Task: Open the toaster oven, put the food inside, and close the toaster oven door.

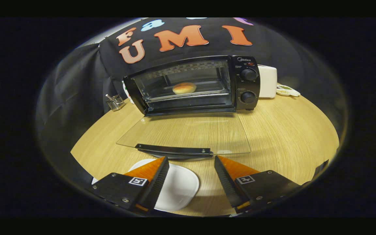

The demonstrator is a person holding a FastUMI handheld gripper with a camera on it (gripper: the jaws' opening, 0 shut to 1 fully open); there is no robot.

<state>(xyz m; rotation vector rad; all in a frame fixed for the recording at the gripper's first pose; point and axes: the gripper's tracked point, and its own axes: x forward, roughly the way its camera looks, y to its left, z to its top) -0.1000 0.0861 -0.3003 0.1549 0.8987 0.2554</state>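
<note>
Two fingers of your gripper (191, 160) stand wide apart and hold nothing. Just ahead of the fingertips lies the toaster oven door (188, 133), a glass panel folded fully down, flat over the wooden table (289, 137). Its dark handle bar (175, 150) runs along the near edge, closest to your left finger and just beyond its tip; no contact between them.

Beyond the door stands the toaster oven (193, 85), black, cavity open toward you. Bread bun (184, 88) sits inside on the rack, roughly mid-cavity, well apart from your fingers and straight ahead past the door. Two round knobs (248, 74) are stacked on the oven's right panel.

Under and beside your left finger is a white plate (181, 186), bare, on the table, partly covered by that finger.

A wire basket (115, 102) stands to the left of the oven near the cloth wall. A white box-like appliance (268, 81) stands just right of the oven, with a small flat item beside it, too small to tell what.
</note>
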